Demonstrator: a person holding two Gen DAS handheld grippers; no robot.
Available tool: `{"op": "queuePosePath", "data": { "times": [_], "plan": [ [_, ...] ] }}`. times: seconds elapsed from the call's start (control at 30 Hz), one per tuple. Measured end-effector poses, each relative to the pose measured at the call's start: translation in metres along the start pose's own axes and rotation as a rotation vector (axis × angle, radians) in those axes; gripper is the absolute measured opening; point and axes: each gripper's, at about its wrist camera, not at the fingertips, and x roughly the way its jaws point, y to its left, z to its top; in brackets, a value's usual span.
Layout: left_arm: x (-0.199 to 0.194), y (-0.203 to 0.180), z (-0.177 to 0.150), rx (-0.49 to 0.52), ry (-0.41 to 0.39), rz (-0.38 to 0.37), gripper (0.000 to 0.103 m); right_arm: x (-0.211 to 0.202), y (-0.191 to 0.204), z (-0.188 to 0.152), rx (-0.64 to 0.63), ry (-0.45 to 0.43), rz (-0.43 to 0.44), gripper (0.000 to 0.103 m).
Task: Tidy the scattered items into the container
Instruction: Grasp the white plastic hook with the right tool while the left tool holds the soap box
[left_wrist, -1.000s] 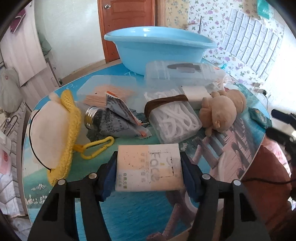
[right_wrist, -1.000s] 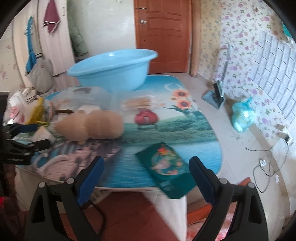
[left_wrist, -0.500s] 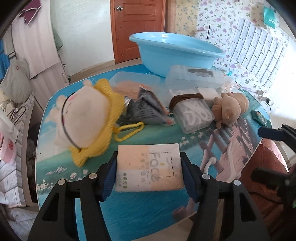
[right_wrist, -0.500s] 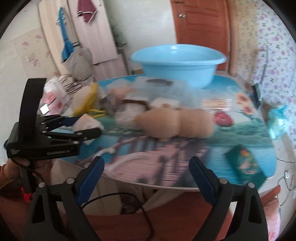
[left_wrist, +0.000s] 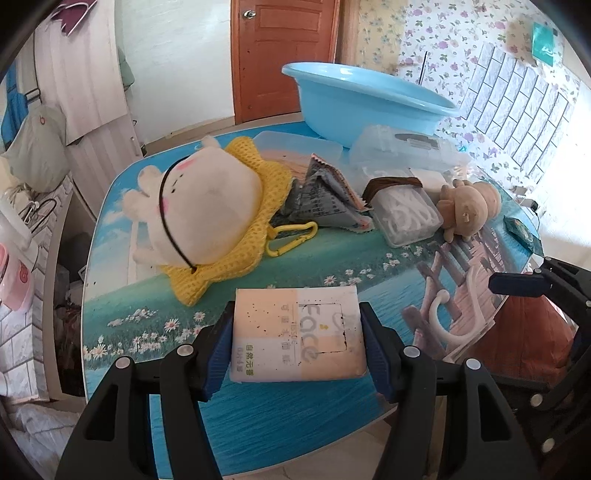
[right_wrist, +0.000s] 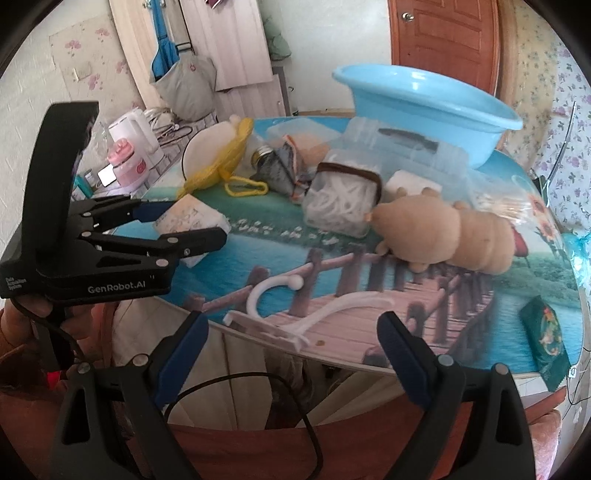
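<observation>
**Ana:** Left wrist view first: the flat peach-and-white tissue pack (left_wrist: 299, 334) sits clamped between the pads of the left gripper (left_wrist: 297, 339), held just above the near edge of the picture-printed round table (left_wrist: 258, 417). Its target, the pale blue plastic basin (left_wrist: 354, 99), stands at one o'clock, at the table's far side.

**Ben:** And the right gripper (right_wrist: 291, 350)?

**Ana:** Spread wide with nothing in it, hovering off the near rim by the white plastic hanger (right_wrist: 295, 314).

**Ben:** How should the carry go?

**Ana:** I'd lift the pack higher first. The white rabbit plush in yellow mesh (left_wrist: 207, 214) at eleven o'clock and the clear box of white floss picks (left_wrist: 406, 214) lie between it and the basin. Clear the rim fully, then let go over the middle.

**Ben:** Count?

**Ana:** One basin, one tissue pack, two plush toys counting the tan bear (left_wrist: 469, 210), one crumpled grey foil packet (left_wrist: 325, 203), one small green packet (right_wrist: 546, 343) at the table's edge. I see three clear boxes; more could be hidden behind.
</observation>
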Motion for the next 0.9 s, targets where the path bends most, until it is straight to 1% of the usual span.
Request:
{"op": "queuePosePath", "data": {
  "times": [0.13, 0.2, 0.3, 0.47, 0.57, 0.67, 0.73, 0.83, 0.9],
  "plan": [
    [0.002, 0.001, -0.003, -0.003, 0.006, -0.002, 0.062, 0.010, 0.005, 0.002, -0.013, 0.023, -0.008, 0.094],
    [0.002, 0.002, -0.004, -0.006, 0.007, -0.004, 0.062, 0.018, 0.006, 0.002, -0.015, 0.040, -0.042, 0.094],
    [0.002, 0.001, -0.004, -0.007, 0.009, -0.004, 0.062, 0.021, 0.007, 0.003, -0.028, 0.030, -0.089, 0.094],
    [0.003, -0.003, -0.005, 0.011, 0.006, 0.012, 0.062, 0.022, 0.000, 0.004, -0.010, 0.029, -0.160, 0.094],
    [0.004, -0.007, -0.005, 0.022, 0.006, 0.014, 0.062, 0.018, -0.006, 0.003, 0.011, 0.022, -0.172, 0.091],
    [0.004, -0.009, -0.005, 0.030, 0.006, 0.018, 0.062, 0.017, -0.006, 0.002, 0.005, 0.009, -0.177, 0.081],
    [0.004, -0.008, -0.004, 0.028, 0.007, 0.014, 0.062, 0.017, -0.005, 0.003, -0.004, 0.000, -0.172, 0.065],
    [0.005, -0.008, -0.002, 0.027, 0.008, 0.013, 0.062, 0.015, -0.005, 0.004, -0.015, -0.004, -0.165, 0.060],
    [0.005, -0.008, -0.002, 0.027, 0.008, 0.011, 0.062, 0.013, -0.005, 0.003, -0.018, -0.005, -0.160, 0.059]
  ]
}}
